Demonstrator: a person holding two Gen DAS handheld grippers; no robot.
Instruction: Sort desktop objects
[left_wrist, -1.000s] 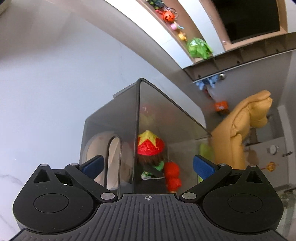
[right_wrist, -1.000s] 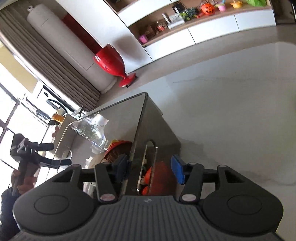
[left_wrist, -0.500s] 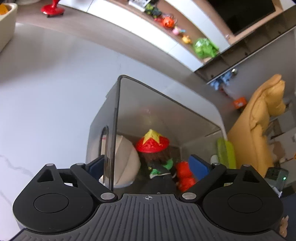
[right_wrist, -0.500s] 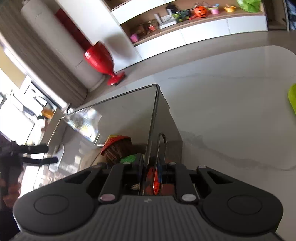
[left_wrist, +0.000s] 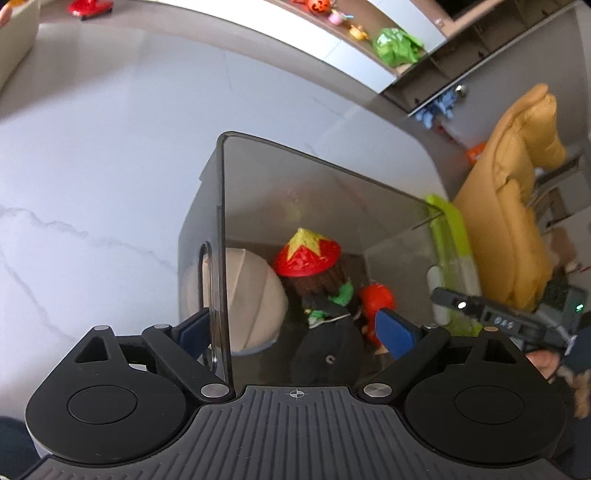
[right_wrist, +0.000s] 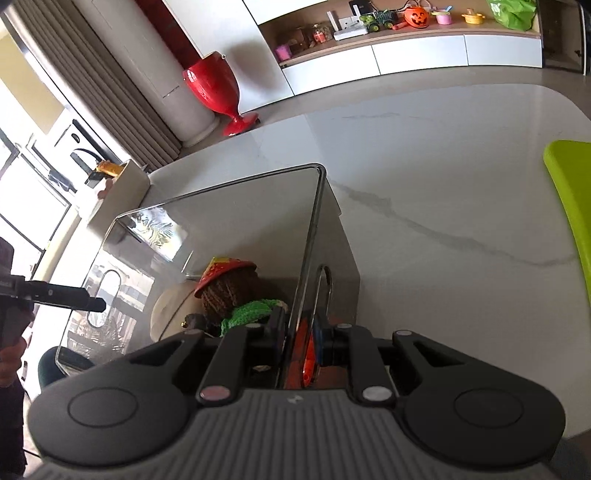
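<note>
Through the left wrist view, my left gripper (left_wrist: 293, 328) stood with its fingers apart, straddling one wall of the smoky clear bin (left_wrist: 314, 184) near its handle slot; one pad sat outside, the other inside, neither yet pressing. Inside the bin lay a doll with a red hat (left_wrist: 308, 254), a beige round thing (left_wrist: 251, 295) and an orange toy (left_wrist: 376, 299). The bin rested on the white marble surface (left_wrist: 92, 166).

Through the right wrist view, my right gripper (right_wrist: 299, 338) was pinched on the opposite wall of the bin beside its slot. I judged the bin loaded and the lift in preparation: next the left fingers needed to close on their wall.
</note>
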